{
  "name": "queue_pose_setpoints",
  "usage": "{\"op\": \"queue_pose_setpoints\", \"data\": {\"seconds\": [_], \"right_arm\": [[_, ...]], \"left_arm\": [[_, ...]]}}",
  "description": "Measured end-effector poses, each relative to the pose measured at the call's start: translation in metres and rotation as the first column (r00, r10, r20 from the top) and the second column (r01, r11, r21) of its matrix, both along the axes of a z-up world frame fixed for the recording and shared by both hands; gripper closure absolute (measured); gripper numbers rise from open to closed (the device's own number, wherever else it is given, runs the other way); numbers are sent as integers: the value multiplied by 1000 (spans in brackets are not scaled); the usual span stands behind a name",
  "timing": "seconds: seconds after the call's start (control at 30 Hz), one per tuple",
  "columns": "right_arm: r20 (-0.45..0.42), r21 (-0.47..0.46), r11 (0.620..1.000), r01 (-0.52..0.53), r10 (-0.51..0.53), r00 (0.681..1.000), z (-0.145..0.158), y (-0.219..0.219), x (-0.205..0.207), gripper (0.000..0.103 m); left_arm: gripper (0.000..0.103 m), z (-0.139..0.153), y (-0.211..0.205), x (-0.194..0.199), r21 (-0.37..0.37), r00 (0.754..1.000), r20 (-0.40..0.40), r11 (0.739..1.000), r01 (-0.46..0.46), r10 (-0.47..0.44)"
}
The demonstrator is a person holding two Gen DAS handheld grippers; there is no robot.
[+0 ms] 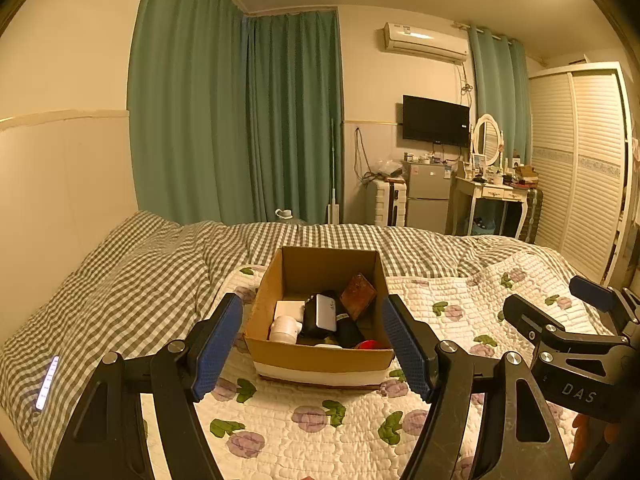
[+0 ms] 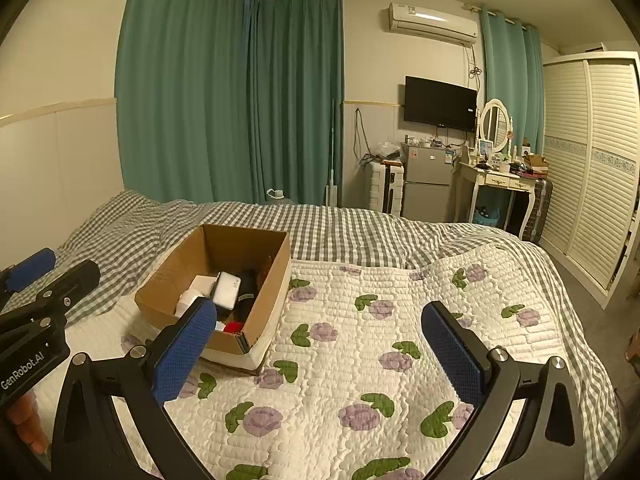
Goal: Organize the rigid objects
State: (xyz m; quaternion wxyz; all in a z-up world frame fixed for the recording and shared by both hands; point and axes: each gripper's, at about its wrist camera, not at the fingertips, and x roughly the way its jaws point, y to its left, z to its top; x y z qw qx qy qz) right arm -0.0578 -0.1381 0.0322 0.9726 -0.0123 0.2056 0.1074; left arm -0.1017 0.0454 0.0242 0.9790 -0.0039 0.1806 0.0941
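Open brown cardboard box (image 1: 320, 354): stood on a white quilt printed with purple flowers and green leaves (image 1: 304, 420), spread over a bed with a grey-and-white checked cover (image 1: 132, 276). Contents, all lying loose inside: a white cylindrical jar (image 1: 285, 329); a flat white rectangular box (image 1: 289, 309); a black case with a white face (image 1: 325, 313); a reddish-brown rectangular block (image 1: 357, 295), tilted against the right wall; a dark cylinder (image 1: 349, 330); a red item (image 1: 369, 345) at the near corner, mostly hidden. Left gripper (image 1: 312, 348): jaws spread wide, empty, held just short of the box's near wall. Right gripper (image 2: 320, 346): jaws spread wide, empty, over the quilt beside the box. A lit phone screen (image 1: 48, 382) lay on the checked cover, well apart to the left.
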Motion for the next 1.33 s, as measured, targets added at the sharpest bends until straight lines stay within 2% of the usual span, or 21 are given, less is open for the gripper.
{"op": "queue_pose_setpoints", "data": {"seconds": [0.3,0.7,1.33], "right_arm": [[0,-8,1000,16,-16,1000,-1,-3,6,0],[-36,-46,999,1,-3,999,-15,14,35,0],[-68,-52,999,-11,7,998,-28,20,47,0]], "left_arm": [[28,-5,3,15,-6,1000,-16,1000,-16,15],[28,-16,8,38,-7,999,-42,1000,-4,4],[28,-27,14,44,-28,998,-59,1000,-3,2]]}}
